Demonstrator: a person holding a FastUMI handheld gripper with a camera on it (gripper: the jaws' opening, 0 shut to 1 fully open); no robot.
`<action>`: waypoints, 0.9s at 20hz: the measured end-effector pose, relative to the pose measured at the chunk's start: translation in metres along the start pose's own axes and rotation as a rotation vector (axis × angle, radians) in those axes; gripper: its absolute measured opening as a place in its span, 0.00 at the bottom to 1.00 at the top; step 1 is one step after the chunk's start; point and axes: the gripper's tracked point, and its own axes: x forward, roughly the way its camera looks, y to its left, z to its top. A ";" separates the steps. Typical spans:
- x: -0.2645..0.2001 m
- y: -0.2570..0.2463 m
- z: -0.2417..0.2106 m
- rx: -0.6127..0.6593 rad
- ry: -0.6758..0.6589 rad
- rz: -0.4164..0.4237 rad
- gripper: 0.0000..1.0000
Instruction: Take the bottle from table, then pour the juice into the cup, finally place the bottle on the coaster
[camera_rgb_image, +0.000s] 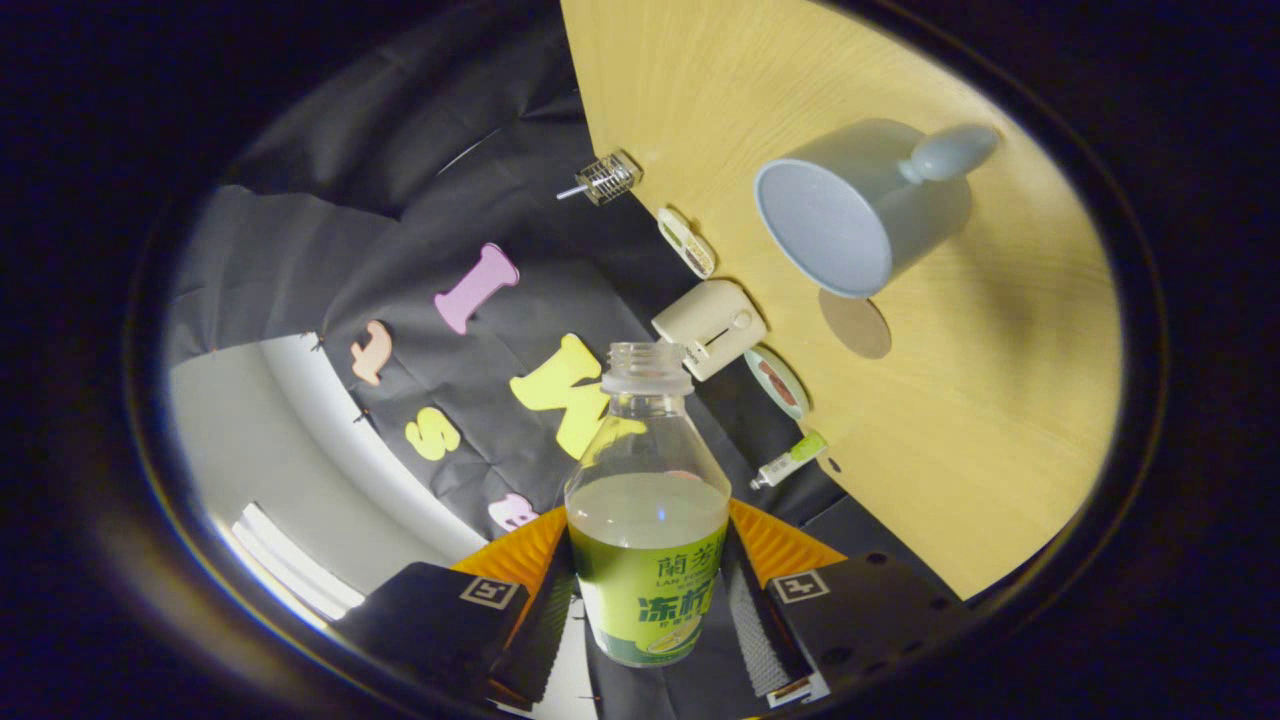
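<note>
The clear plastic bottle with the green and yellow wrap (648, 520), held between the two fingers of the claw (650, 610), carries the only writing that can be made out: small Latin letters starting "LAN" under large Chinese characters near the top of the wrap, and bigger white Chinese characters below them; the rest curves out of sight. Each black finger block bears a small square black-and-white marker (490, 591), a pattern without words. Print on the small items along the worktop edge is too small to make out.
</note>
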 end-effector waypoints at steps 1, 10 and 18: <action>0.003 0.000 -0.001 -0.061 -0.002 -0.008 0.76; 0.002 -0.003 -0.013 -0.525 -0.008 -0.163 0.77; 0.027 0.018 -0.013 -1.147 0.010 -0.287 0.77</action>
